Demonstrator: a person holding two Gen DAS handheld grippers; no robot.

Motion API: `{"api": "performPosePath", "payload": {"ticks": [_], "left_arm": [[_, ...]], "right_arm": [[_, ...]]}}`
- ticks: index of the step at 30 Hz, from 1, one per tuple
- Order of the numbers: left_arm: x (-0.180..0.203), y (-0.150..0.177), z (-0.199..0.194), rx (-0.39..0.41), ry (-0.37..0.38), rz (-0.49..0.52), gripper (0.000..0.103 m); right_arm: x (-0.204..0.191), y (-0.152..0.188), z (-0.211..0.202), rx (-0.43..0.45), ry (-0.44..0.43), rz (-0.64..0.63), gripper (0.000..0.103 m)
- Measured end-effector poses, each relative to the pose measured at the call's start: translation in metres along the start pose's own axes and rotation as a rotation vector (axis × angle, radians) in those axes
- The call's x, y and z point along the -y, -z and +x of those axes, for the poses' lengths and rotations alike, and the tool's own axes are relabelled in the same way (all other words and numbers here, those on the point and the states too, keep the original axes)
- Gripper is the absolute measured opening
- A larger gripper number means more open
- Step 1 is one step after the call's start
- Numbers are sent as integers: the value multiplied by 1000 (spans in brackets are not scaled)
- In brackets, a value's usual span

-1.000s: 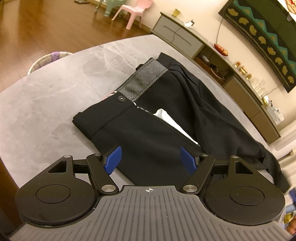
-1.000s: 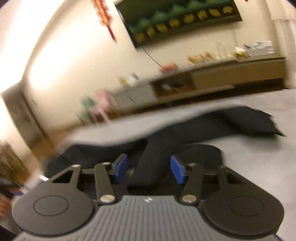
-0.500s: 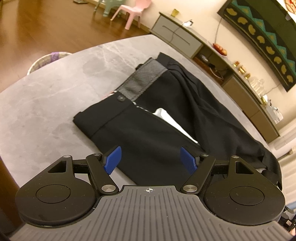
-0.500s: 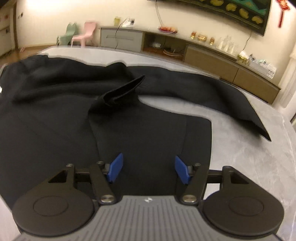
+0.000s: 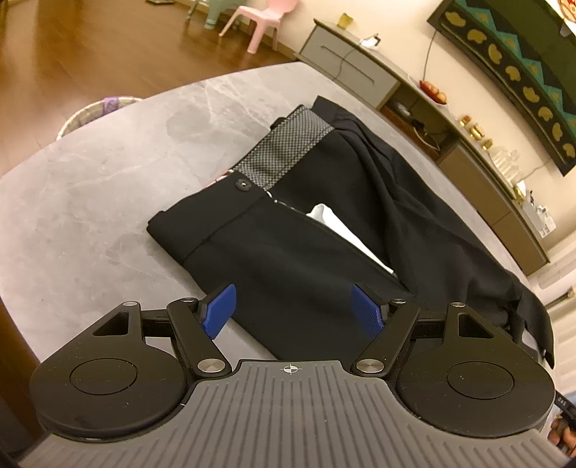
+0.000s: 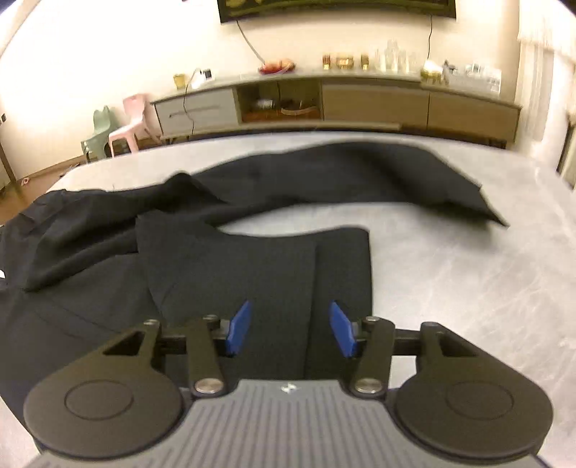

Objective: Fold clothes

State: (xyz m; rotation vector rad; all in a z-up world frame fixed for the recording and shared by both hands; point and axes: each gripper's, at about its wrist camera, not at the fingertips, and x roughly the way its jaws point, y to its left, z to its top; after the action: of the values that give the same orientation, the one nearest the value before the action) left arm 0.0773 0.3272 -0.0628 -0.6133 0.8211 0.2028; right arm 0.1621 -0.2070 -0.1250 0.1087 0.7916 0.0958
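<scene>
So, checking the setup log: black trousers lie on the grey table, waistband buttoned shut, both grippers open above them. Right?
Not quite: in the left wrist view the waistband of the trousers lies open, white lining showing. Grey table and open grippers are right.

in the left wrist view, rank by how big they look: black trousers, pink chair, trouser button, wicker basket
1. black trousers
2. pink chair and wicker basket: similar in apparent size, both partly cut off or hidden, and the chair is farther away, so unranked
3. trouser button
</scene>
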Motion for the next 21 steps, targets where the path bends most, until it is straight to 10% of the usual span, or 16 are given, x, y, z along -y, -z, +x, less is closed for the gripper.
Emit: {"api": "performPosePath", "payload": {"ticks": [3,7,11,18,21], "left_arm": [[0,0,2,-2,-8,2,63],[0,0,9,-8,-24,8,63],[1,0,18,-24,-35,10,63],[-15,2,26,-38,-53,-33,66],[-16,1,26,-31,-55,-30,66]], "right_arm": [[-6,4,18,-31,20,-49,58],[-18,0,20,-31,-14,-129,2],[-20,-8,-2,45,-25,-114,2],[78,35,-135,300,147,493,2],[119,77,-150,183,290,671,4]]}}
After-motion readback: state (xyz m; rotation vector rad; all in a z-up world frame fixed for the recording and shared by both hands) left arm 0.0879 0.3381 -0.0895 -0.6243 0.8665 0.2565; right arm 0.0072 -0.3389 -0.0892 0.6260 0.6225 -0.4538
